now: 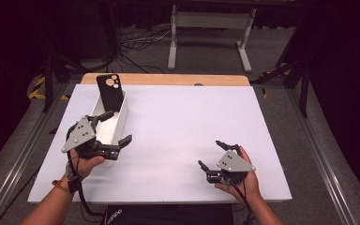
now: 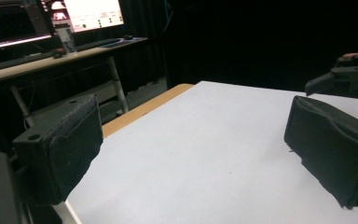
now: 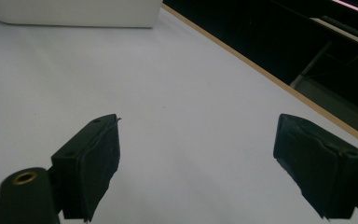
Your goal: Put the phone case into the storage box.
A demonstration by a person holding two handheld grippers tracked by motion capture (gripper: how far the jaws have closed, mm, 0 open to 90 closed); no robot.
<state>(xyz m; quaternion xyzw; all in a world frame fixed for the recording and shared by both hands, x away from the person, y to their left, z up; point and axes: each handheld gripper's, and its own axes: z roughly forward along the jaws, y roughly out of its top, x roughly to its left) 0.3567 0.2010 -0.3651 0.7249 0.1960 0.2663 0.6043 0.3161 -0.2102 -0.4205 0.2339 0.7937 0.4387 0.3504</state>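
We look down on a table point(image 1: 178, 140) covered by a white sheet, with a strip of bare wood showing along its far edge. Around it the room is dark: grey floor, cables lying on the floor beyond the far edge, and the white legs of a frame point(image 1: 211, 28) farther back. In the left gripper view a desk with a lit monitor point(image 2: 93, 14) stands off past the table's wooden edge.

Starting at the left, a long white tray point(image 1: 119, 119) lies near the table's left edge, running from the far-left corner toward the near side. A black phone case point(image 1: 109, 91) stands upright in the tray's far end, leaning on its wall, camera cutouts at the top. The left hand-held gripper point(image 1: 115, 126) sits at the tray's near end, its jaws spread wide, one over the tray and the other past the tray's right wall; nothing is between them. The phone case is just beyond it, toward the far edge, apart from both jaws.

Across the bare middle of the sheet, the right hand-held gripper point(image 1: 212, 153) is held near the near-right corner, low over the table, jaws wide apart and empty. It is well apart from the tray and the phone case. In the right gripper view the tray's white wall point(image 3: 74, 14) shows far off at the upper left.
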